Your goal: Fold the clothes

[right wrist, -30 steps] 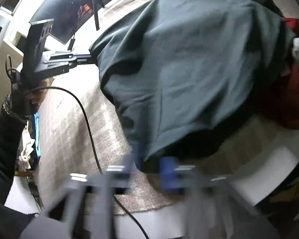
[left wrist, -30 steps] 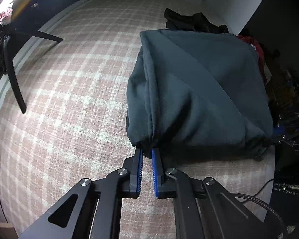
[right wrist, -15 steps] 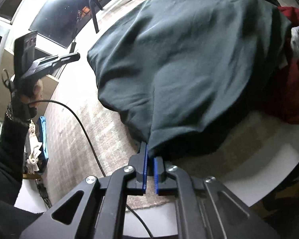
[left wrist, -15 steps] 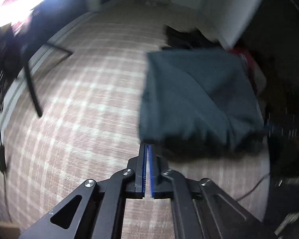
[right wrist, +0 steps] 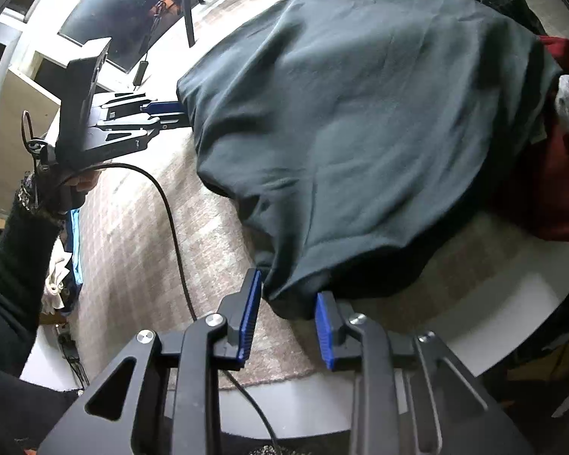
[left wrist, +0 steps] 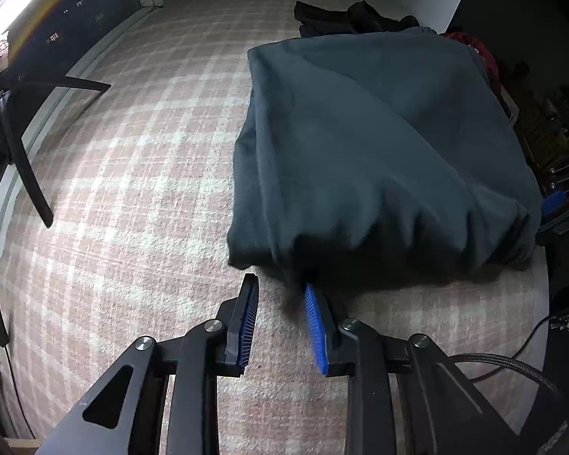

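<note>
- The dark teal garment (left wrist: 379, 144) lies folded over on the pink-and-white checked rug (left wrist: 132, 189), its near hem bunched toward both grippers, with a diagonal fold line across the top layer.
- The left gripper (left wrist: 280, 303) has just been opening: its blue pads stand a little apart, and the near corner of the cloth sags just ahead of them, pressed by neither pad as far as I can see.
- The right gripper (right wrist: 288, 303) has likewise just been opening; the other near corner droops into the gap between its pads, loose and not pinched.
- The cloth looks like thick, soft knit: light, limp, not slippery against ribbed pads, and nothing about it is fragile. It slumps and puffs where released, so I'd expect it to trap air and need smoothing.
- Best hold, I'd judge, is the two corners of one edge, taking all layers together so the fold does not slide apart.
- Hard to tell what kind of garment it is; sleeves, collar or hood are tucked under or out of sight.
- The underside of the near hem is in deep shadow, so the layer count there is unclear.
- A black heap (left wrist: 352, 15) and red clothing (right wrist: 557, 189) lie just beyond the garment, partly covered by it.
- The person's left hand (right wrist: 76, 185) shows only in the right wrist view.
</note>
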Action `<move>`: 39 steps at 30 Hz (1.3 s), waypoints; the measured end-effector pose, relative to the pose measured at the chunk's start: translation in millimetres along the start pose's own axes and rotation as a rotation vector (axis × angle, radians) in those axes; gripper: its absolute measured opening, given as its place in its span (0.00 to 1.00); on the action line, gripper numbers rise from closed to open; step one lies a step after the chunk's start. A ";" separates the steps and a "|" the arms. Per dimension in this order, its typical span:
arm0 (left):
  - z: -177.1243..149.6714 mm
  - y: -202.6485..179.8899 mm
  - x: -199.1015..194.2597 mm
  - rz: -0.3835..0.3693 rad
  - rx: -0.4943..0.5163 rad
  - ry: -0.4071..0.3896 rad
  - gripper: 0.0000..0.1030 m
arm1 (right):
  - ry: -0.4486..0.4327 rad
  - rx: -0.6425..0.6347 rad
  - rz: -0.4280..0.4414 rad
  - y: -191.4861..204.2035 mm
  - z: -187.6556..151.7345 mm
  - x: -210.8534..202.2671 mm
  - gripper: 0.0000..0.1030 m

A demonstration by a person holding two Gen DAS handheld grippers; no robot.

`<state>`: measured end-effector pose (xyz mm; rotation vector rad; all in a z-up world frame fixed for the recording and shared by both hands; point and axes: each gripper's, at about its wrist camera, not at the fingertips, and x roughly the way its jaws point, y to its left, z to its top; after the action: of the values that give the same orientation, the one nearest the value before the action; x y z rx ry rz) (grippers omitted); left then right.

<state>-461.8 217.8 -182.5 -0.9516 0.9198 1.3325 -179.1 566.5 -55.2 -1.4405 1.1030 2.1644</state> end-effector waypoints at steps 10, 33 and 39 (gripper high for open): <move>13.4 -10.8 -3.4 -0.049 -0.044 -0.005 0.04 | 0.000 -0.033 -0.019 -1.8 14.0 12.7 0.05; 11.5 -19.7 -62.5 0.022 -0.051 -0.067 0.23 | -0.110 -0.076 0.016 -16.1 30.0 -63.5 0.27; 8.3 -15.7 -34.3 0.001 0.021 0.013 0.20 | -0.072 -0.226 -0.188 -16.4 74.5 -14.7 0.27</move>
<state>-447.2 213.3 -147.0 -0.9441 0.9428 1.3168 -210.0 634.7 -34.6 -1.4787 0.6853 2.2405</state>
